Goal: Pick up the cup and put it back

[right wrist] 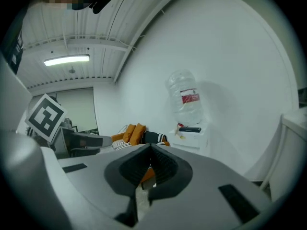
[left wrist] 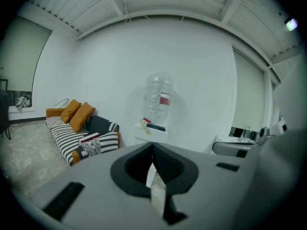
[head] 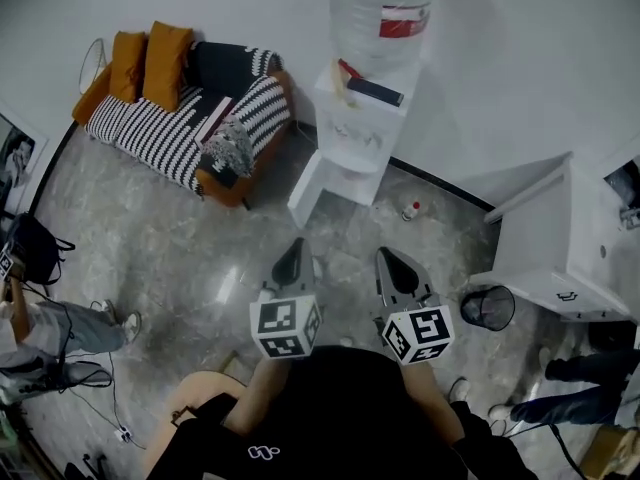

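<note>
No cup can be made out in any view. Both grippers are held side by side above the floor, in front of the person's chest, pointing toward the white dispenser stand. My left gripper has its jaws together with nothing between them, and the left gripper view shows the same at my left gripper. My right gripper is likewise shut and empty, as my right gripper shows in its own view. A large clear water bottle stands on the stand, with a dark flat object beside it.
A striped sofa with orange cushions stands at the back left. A white cabinet is on the right, with a black wire bin before it. A small bottle lies on the floor. People stand at both sides.
</note>
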A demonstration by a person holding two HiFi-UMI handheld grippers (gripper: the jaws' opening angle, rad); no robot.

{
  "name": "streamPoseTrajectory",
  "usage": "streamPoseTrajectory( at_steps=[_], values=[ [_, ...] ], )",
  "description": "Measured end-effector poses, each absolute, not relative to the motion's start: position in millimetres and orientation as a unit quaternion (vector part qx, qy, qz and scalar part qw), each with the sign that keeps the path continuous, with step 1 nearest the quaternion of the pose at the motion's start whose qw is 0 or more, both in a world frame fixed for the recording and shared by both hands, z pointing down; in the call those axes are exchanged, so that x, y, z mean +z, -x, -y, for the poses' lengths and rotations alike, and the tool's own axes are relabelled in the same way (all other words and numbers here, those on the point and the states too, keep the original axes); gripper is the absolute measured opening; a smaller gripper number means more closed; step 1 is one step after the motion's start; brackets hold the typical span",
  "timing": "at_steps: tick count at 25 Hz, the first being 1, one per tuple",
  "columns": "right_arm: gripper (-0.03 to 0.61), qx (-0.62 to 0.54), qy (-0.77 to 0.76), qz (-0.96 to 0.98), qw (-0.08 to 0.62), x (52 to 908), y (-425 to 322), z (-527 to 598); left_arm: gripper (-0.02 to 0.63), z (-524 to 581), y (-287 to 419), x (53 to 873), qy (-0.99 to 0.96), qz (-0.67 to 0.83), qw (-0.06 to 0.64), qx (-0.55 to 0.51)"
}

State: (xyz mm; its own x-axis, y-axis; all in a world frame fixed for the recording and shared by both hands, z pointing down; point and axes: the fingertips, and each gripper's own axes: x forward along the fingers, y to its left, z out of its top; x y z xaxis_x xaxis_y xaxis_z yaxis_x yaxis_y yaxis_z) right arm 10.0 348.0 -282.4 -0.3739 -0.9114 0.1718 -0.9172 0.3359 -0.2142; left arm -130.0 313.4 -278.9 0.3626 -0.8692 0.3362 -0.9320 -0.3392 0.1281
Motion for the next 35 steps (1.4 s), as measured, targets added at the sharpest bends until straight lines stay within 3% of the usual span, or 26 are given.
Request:
streamPoseTrajectory(
  at_steps=[14, 18, 29, 35],
  values=[
    [0.009, 0.085, -0.579, 0.810, -0.033, -321.2, 2.3, -150.9, 0.012, -132.4, 126.4, -271.7, -0.834, 0.513, 0.162, 0.118],
    [0.009, 0.075, -0.589, 0.805, -0.012, -320.6, 6.7, -113.2, 0.012, -83.5, 130.4, -272.6, -0.837, 0.512, 0.159, 0.109],
    [0.009, 0.096, -0.596, 0.797, 0.010, -274.7, -7.2, -74.3, 0.012, -30.2, 84.3, -247.8, -0.858, 0.475, 0.147, 0.129],
    [0.009, 0.086, -0.591, 0.802, -0.005, -204.4, -34.0, -38.3, 0.012, -5.6, 63.1, -163.7, -0.842, 0.500, 0.149, 0.135]
  ],
)
